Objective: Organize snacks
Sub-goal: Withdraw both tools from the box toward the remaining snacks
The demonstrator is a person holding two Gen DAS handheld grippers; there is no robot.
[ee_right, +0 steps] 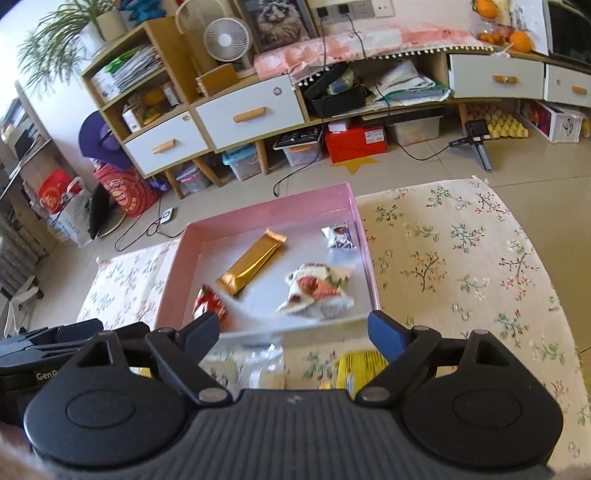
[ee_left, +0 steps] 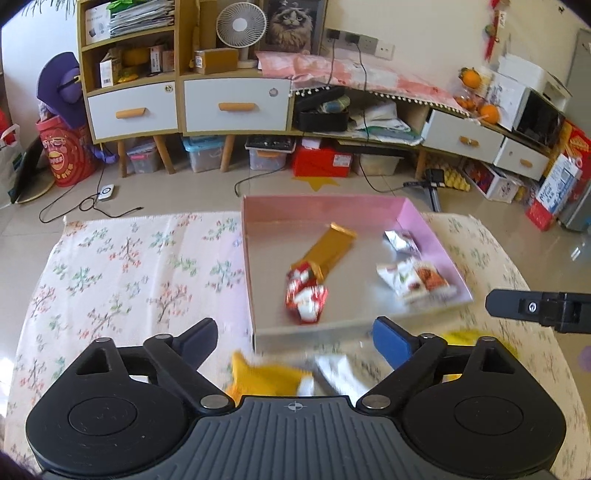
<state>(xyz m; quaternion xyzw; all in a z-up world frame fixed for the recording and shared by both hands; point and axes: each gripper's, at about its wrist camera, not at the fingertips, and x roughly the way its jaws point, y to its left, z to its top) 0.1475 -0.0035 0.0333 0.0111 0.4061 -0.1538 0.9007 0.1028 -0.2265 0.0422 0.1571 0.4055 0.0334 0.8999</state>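
Well, the pink box sat on the flowered cloth, and everything else lay around it; inside, toward the middle, a long gold bar lay slantwise, its near end touching a red and white packet at the box's near left; a white packet with a brown picture lay by the box's right wall, and a small silvery packet sat beyond it, closer to the far right corner.

The left gripper hung just short of the box's near wall, its jaws spread wide with nothing between them; no pad pressed on anything; under it, on the cloth just outside the box, lay a blurred yellow packet and a white one beside it. The right gripper hovered at the same near wall, its jaws likewise gaping and empty; below it, outside the box, lay a clear wrapper and a yellow packet, both smeared by motion.

Beyond the box's far wall stood a low cabinet with white drawers; a small fan stood on top of it.
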